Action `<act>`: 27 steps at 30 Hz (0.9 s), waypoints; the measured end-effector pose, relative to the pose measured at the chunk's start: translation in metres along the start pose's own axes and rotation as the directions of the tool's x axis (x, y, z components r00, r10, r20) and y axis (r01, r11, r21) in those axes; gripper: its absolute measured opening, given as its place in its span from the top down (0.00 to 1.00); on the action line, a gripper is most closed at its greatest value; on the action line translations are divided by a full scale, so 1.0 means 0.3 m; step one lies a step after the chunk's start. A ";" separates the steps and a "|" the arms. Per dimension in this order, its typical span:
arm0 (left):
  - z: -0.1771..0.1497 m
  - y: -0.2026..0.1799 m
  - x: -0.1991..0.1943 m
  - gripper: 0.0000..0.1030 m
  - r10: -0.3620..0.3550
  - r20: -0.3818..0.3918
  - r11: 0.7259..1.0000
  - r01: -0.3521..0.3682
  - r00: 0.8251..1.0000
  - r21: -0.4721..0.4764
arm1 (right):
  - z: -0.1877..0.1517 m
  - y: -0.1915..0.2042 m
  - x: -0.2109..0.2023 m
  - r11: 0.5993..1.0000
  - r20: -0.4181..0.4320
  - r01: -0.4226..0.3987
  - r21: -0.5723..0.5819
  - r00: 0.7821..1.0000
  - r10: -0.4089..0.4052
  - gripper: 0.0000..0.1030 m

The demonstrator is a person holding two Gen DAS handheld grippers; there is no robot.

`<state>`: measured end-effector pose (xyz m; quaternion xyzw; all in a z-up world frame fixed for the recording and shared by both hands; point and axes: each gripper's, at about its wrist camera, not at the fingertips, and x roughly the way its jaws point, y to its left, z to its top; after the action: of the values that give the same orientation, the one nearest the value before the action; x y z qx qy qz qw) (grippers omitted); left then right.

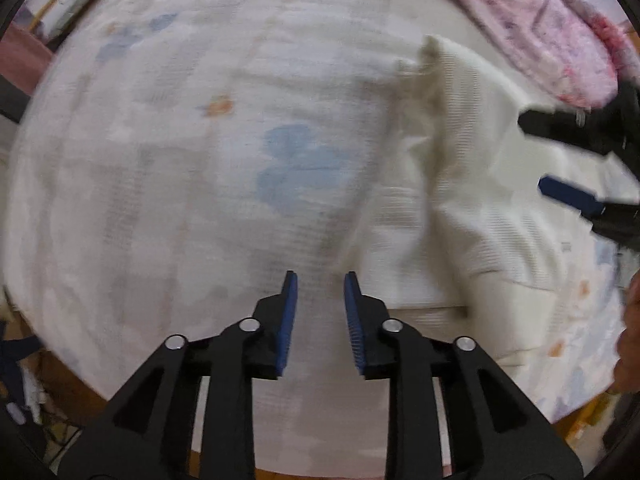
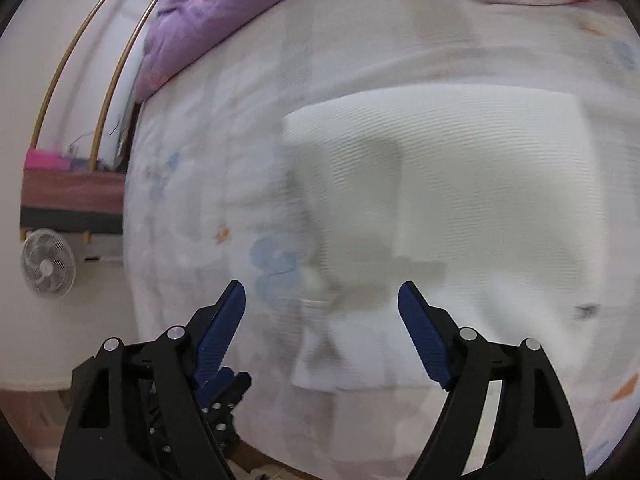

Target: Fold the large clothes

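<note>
Left wrist view, bed: a mattress covered by a white sheet printed with faint blue and orange flowers (image 1: 168, 184) served as the flat working surface.
Left wrist view, garment: the cream ribbed knit garment (image 1: 472, 216) lay on the sheet to the right of centre, partly doubled over, with a rumpled ridge running up to a frayed-looking corner at the top; the ridge suggested a fold not yet smoothed.
Left wrist view, left gripper: the black left gripper with blue ribbed pads (image 1: 321, 280) hovered over bare sheet just left of the garment's edge, its jaws released to a narrow gap and gripping nothing, probably so as to approach that edge.
Left wrist view, right gripper: the right gripper (image 1: 530, 156) entered from the right edge above the garment, jaws apart.
Left wrist view, bedding: a pink patterned quilt (image 1: 540, 32) was heaped at the far right, clear of the work.
Right wrist view, garment: the garment (image 2: 480, 184) appeared as a blurred, roughly rectangular slab, largely folded by the look of it.
Right wrist view, right gripper: the claw (image 2: 322, 292) stood wide open and empty over the garment's near left corner.
Right wrist view, surroundings: a purple quilt (image 2: 208, 12) lay at the head of the bed; a small white fan (image 2: 47, 263) stood beside it.
</note>
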<state>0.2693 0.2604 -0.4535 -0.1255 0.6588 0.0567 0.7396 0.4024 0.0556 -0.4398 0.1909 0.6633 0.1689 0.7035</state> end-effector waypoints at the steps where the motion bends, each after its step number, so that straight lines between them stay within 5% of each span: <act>1: 0.003 -0.021 -0.004 0.68 -0.038 -0.004 0.999 0.038 0.999 -0.003 | -0.020 -0.033 -0.022 1.000 0.006 0.023 0.013 1.000 -0.023 0.26; 3: 0.004 -0.087 -0.013 0.46 -0.195 -0.032 0.981 0.195 0.980 -0.016 | -0.041 -0.104 -0.056 0.997 0.014 0.061 0.043 0.998 -0.062 0.26; 4: 0.007 -0.102 -0.002 0.24 -0.252 -0.051 0.968 0.252 0.966 -0.024 | -0.058 -0.147 -0.076 0.995 0.014 0.075 0.068 0.997 -0.076 0.26; 5: 0.005 -0.128 0.014 0.22 -0.318 -0.067 0.948 0.315 0.946 -0.049 | -0.075 -0.187 -0.092 0.993 0.012 0.080 0.091 0.997 -0.082 0.26; 7: -0.012 -0.164 0.064 0.22 -0.391 -0.106 0.917 0.377 0.914 -0.129 | -0.108 -0.264 -0.118 0.985 0.005 0.095 0.142 0.995 -0.097 0.26; 8: -0.016 -0.168 0.099 0.37 -0.416 -0.119 0.904 0.396 0.902 -0.158 | -0.121 -0.292 -0.122 0.980 0.002 0.103 0.167 0.994 -0.105 0.26; 9: -0.026 -0.179 0.134 0.67 -0.431 -0.128 0.896 0.408 0.893 -0.174 | -0.132 -0.309 -0.127 0.977 0.001 0.105 0.188 0.994 -0.107 0.26; 10: -0.033 -0.191 0.167 0.94 -0.369 -0.165 0.926 0.345 0.915 -0.154 | -0.151 -0.349 -0.140 0.971 -0.001 0.100 0.216 0.995 -0.102 0.26; 11: -0.037 -0.193 0.172 0.95 -0.334 -0.177 0.940 0.313 0.926 -0.139 | -0.159 -0.365 -0.150 0.968 -0.004 0.100 0.231 0.995 -0.101 0.26; 14: -0.036 -0.170 0.051 0.95 -0.312 -0.077 0.948 0.306 0.947 -0.081 | -0.182 -0.387 -0.197 0.971 0.018 0.097 0.220 0.995 -0.103 0.26; 17: -0.044 -0.144 -0.022 0.95 -0.230 -0.059 0.973 0.228 0.971 -0.033 | -0.180 -0.336 -0.213 0.988 0.031 0.107 0.113 0.993 -0.111 0.30; 19: -0.039 -0.131 0.037 0.94 -0.137 -0.072 0.990 0.138 0.988 0.007 | -0.177 -0.314 -0.152 0.995 -0.027 0.071 0.071 0.997 -0.069 0.49; 22: -0.020 -0.112 0.257 0.87 -0.055 -0.153 0.998 0.056 0.987 0.003 | -0.179 -0.331 0.043 0.986 -0.125 0.162 0.044 0.980 -0.156 0.74; 23: -0.007 -0.110 0.353 0.87 -0.038 -0.195 0.999 0.036 0.980 -0.015 | -0.183 -0.345 0.123 0.981 -0.132 0.192 0.018 0.973 -0.188 0.75; 25: 0.018 -0.146 0.339 0.86 0.012 -0.217 1.000 -0.006 0.976 0.031 | -0.167 -0.330 0.151 0.972 -0.131 0.235 0.004 0.964 -0.232 0.74; 27: 0.027 -0.179 0.272 0.72 0.086 -0.182 0.989 -0.061 0.980 0.135 | -0.147 -0.303 0.105 0.971 -0.151 0.237 0.005 0.960 -0.234 0.71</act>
<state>0.3007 0.2043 -0.5274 -0.0577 0.7318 0.0294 0.6785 0.3590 -0.0060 -0.5139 0.1056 0.7341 0.0902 0.6647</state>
